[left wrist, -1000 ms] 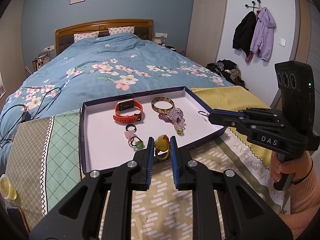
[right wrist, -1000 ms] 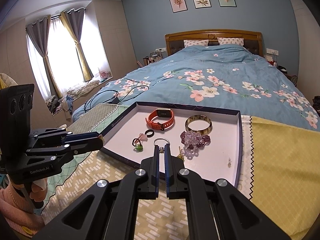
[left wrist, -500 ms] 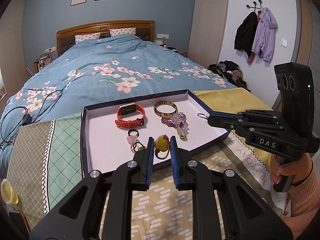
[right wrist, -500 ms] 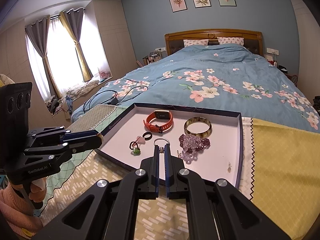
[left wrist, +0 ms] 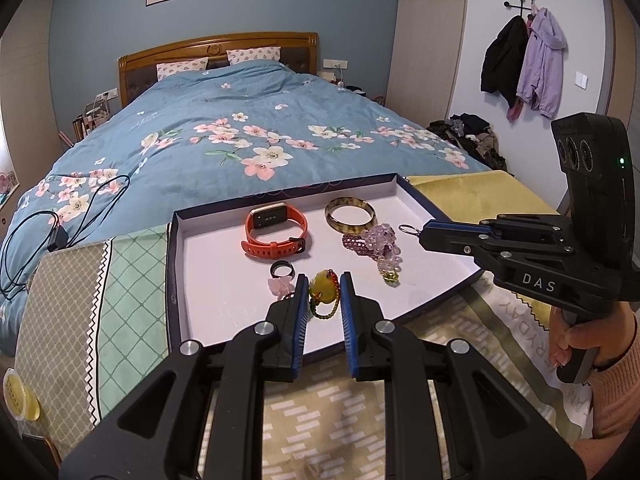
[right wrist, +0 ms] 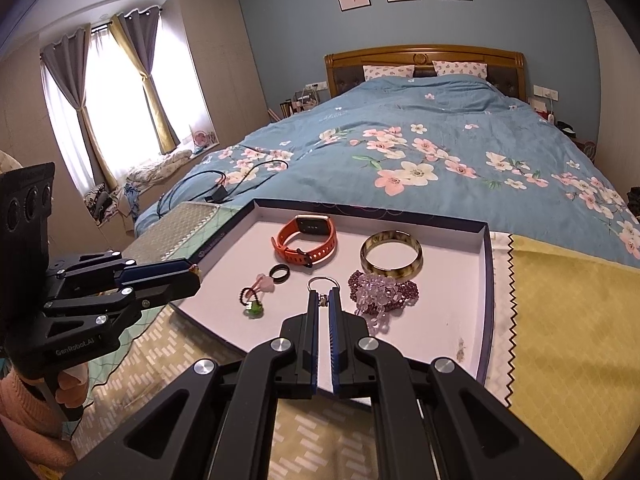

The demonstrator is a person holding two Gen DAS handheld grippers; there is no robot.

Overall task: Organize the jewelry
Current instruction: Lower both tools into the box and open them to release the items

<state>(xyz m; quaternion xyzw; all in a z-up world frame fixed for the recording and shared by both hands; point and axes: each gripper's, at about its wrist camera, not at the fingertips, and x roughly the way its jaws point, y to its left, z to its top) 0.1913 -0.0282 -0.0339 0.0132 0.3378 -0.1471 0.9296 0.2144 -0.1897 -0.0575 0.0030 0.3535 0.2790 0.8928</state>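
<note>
- Left tool (left wrist: 324, 288) was closed on a yellow pendant (left wrist: 323, 286) strung on a loop of small beads, its two blue-lined fingers pinching it from both sides above the near part of the tray (left wrist: 208, 312).
- Right tool (right wrist: 324, 302) was clamped fully together on the clasp of a silver key ring (right wrist: 319, 283), with the ring sticking out past the fingertips over the tray.
- Just beside the left tool's tip lay a pink charm (left wrist: 280, 285) and a black ring (left wrist: 282, 269), both on the tray floor.
- Near the right tool's tip, to its left in the right wrist view, sat a dark bead loop with a green bead (right wrist: 252, 302).
- Further in, a pile of purple bead bracelets (right wrist: 382, 292) rested touching a mottled bangle (right wrist: 391, 255).
- At the far side of the tray an orange watch (left wrist: 276, 230) stood on its strap.
- Under the tray was a patterned cloth (left wrist: 312, 412) in beige, green and yellow.
- Beyond it stretched a bed (left wrist: 248, 136) with a blue flowered cover, and a black cable (left wrist: 60, 216) lay on its edge.
- A hand (left wrist: 588, 344) in a pink sleeve held the right tool's grip.
</note>
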